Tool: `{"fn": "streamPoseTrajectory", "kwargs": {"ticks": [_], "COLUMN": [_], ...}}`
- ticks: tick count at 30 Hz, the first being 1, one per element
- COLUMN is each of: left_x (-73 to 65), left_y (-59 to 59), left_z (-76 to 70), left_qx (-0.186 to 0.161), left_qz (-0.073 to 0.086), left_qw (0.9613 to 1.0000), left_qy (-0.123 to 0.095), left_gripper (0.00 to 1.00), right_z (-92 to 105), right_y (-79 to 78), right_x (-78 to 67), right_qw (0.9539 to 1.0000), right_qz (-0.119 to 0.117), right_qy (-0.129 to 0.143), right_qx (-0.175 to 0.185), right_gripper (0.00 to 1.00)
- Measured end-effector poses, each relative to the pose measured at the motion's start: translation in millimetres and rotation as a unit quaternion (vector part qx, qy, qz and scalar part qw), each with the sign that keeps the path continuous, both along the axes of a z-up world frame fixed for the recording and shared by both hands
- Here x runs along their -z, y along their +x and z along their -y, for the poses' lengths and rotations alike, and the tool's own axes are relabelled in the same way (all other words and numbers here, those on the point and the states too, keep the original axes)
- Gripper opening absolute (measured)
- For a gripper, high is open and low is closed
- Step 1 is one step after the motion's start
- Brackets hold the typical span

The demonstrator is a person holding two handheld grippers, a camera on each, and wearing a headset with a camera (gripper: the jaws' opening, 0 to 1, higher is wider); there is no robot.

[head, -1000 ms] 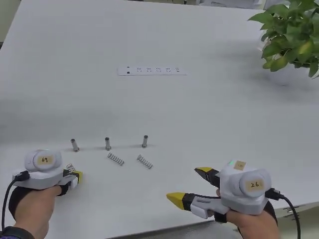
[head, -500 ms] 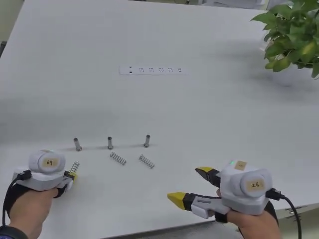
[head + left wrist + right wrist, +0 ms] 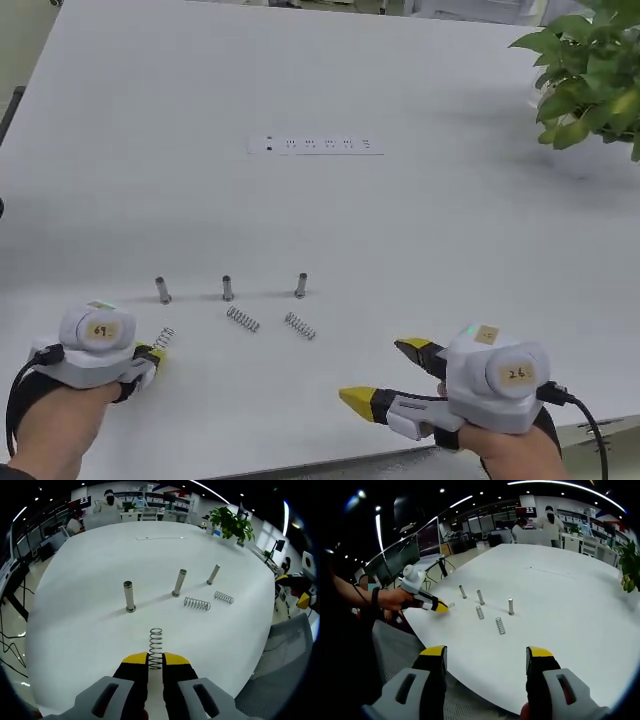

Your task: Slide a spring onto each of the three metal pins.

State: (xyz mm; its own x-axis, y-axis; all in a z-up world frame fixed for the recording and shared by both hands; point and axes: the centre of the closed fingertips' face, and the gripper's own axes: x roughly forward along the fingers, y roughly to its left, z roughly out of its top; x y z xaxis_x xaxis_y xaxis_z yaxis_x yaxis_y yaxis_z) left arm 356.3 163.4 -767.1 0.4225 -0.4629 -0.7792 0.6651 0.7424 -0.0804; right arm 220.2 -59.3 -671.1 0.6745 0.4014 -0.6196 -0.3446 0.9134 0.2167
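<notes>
Three short metal pins stand upright in a row on the white table: the left pin (image 3: pixel 162 291) (image 3: pixel 129 596), the middle pin (image 3: pixel 227 288) (image 3: pixel 179 582) and the right pin (image 3: pixel 300 285) (image 3: pixel 213 574). Two loose springs lie just in front of them, one (image 3: pixel 242 319) (image 3: pixel 197 603) and another (image 3: pixel 299 325) (image 3: pixel 224 597). My left gripper (image 3: pixel 152 353) (image 3: pixel 155 657) is shut on a third spring (image 3: pixel 163 338) (image 3: pixel 155 646), which points toward the left pin from a short way in front of it. My right gripper (image 3: pixel 385 372) (image 3: pixel 486 654) stands open at the table's near edge, holding nothing.
A white power strip (image 3: pixel 316 146) lies mid-table beyond the pins. A potted green plant (image 3: pixel 590 70) stands at the far right. The near table edge (image 3: pixel 300 462) runs close under both grippers. People sit at desks far behind the table.
My left gripper has lifted the spring and carried it a little forward and right, toward the left pin. The right gripper has stayed put. The head camera shifted slightly.
</notes>
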Motion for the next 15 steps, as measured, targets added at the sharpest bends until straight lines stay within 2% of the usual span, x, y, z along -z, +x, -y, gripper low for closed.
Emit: {"fn": "streamPoseTrajectory", "kwargs": {"ticks": [3, 6, 10, 15], "left_x": [-4.3, -7.1, -15.9, -26.9], "left_y": [-8.1, -9.3, -20.9, -29.5], "left_z": [4.1, 5.5, 14.1, 25.1], "left_qx": [0.016, 0.018, 0.037, 0.054], "left_qz": [0.005, 0.004, 0.012, 0.021], "left_qw": [0.9999, 0.9998, 0.9991, 0.9979], "left_qy": [0.000, -0.008, -0.015, -0.027], "left_gripper": [0.02, 0.02, 0.02, 0.02], "right_z": [-3.0, -7.1, -12.7, -21.7], "right_y": [-0.1, 0.4, 2.0, 4.1], "right_x": [1.4, 2.9, 4.6, 5.8], "right_qw": [1.0000, 1.0000, 0.9999, 0.9997], "right_qz": [-0.001, -0.002, -0.004, -0.003], "right_qy": [0.001, 0.003, 0.008, 0.013], "right_qx": [-0.003, -0.006, -0.012, -0.021], "right_gripper": [0.62, 0.62, 0.61, 0.60]}}
